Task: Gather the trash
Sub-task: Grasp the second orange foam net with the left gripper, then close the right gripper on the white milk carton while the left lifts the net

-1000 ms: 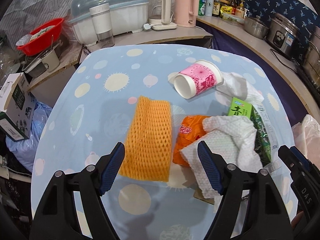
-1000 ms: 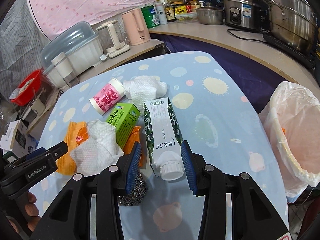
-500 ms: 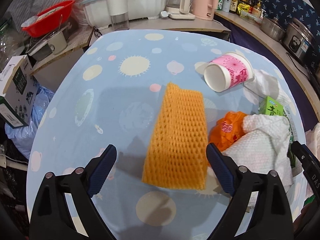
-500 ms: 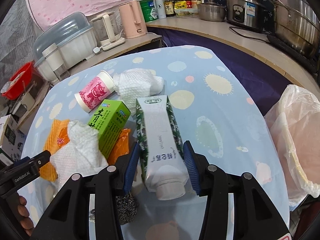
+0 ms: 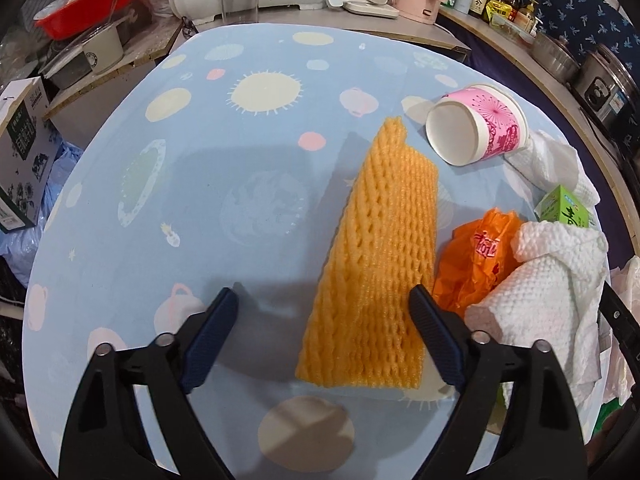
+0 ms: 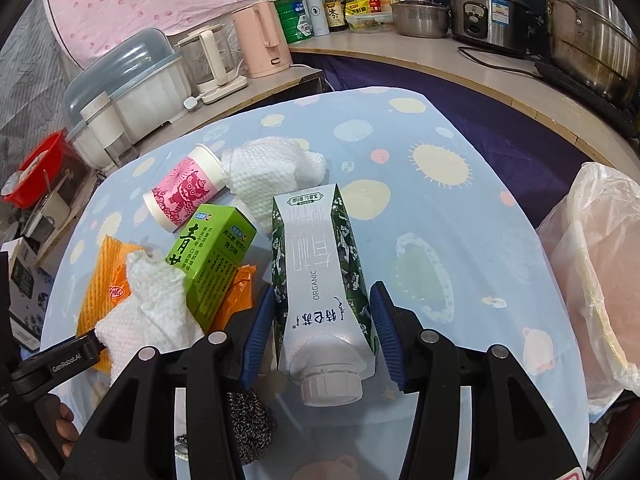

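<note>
Nearest, the right gripper [image 6: 322, 332] straddles the milk carton [image 6: 318, 276] lying on the table [image 6: 460, 216]; its opening jaws seem just clear of the carton's sides. The left gripper [image 5: 322, 340], jaws wide but closing, frames the near end of the orange foam net [image 5: 380, 280]. Farther off lies a tipped pink paper cup [image 5: 476, 124].

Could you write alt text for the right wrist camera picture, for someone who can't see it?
The right gripper, its jaws opening, straddles a green-and-white milk carton lying on a blue patterned tablecloth. Left of it lie a green box, crumpled paper towels, a pink paper cup and orange foam netting; a bagged bin stands at right.
</note>
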The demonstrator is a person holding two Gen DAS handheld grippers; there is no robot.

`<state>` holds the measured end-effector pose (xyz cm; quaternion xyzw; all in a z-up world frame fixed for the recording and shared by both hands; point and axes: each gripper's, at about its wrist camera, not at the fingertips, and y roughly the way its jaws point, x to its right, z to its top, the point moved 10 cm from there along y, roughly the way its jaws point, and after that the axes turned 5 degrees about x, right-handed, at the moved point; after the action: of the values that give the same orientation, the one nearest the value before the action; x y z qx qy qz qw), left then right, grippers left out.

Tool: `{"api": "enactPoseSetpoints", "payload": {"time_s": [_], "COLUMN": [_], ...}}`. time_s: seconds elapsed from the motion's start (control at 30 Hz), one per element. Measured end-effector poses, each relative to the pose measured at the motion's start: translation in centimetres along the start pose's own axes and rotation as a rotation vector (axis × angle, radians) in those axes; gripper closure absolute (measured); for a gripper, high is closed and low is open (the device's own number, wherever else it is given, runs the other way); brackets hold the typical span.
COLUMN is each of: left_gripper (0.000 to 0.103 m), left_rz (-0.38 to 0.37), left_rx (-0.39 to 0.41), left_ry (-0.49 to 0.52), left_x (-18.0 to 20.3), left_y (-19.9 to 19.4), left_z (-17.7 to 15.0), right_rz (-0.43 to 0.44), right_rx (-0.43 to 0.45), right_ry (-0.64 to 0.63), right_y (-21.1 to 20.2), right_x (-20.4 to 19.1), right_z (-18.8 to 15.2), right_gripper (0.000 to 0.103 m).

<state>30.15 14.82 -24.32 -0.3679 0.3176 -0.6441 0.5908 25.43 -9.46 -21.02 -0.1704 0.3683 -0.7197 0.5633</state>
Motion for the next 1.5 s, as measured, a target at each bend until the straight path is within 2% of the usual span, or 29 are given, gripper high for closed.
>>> {"api": "enactPoseSetpoints", "payload": {"time_s": [0.07, 0.1, 0.17, 0.27, 0.73, 1.13, 1.5], "left_gripper": [0.049, 0.056, 0.077, 0.089, 0.091, 0.092, 0.092], "left_rz": [-0.019, -0.039, -0.065, -0.073, -0.078, -0.140, -0.247], "left_rx": [0.002, -0.003, -0.013, -0.012, 0.012, 0.108, 0.195], "left_ry": [0.014, 0.021, 0.025, 0.036, 0.046, 0.084, 0.187], "left_x": [0.6, 0.9, 1.5, 2.0, 2.5, 5.4, 12.4], "left_y": [-0.4, -0.6, -0.9, -1.5, -4.8, -10.9, -17.1], "left_z": [0.0, -0.1, -0.2, -0.2, -0.6, 0.0, -0.4], "right_rz": [0.009, 0.014, 0.023, 0.035, 0.045, 0.039, 0.029], "right_rx": [-0.003, -0.004, -0.007, -0.018, -0.040, 0.083, 0.206], "right_ry": [0.007, 0.011, 0.023, 0.037, 0.024, 0.069, 0.118], "right_y": [0.1, 0.2, 0.3, 0.4, -0.7, -7.8, -15.0], "right_x": [-0.1, -0.1, -0.1, -0.1, 0.2, 2.8, 6.7], "right_z": [0.0, -0.1, -0.1, -0.2, -1.5, -0.2, 1.1], "right_gripper": [0.053, 0.053, 0.052, 0.051, 0.053, 0.053, 0.053]}}
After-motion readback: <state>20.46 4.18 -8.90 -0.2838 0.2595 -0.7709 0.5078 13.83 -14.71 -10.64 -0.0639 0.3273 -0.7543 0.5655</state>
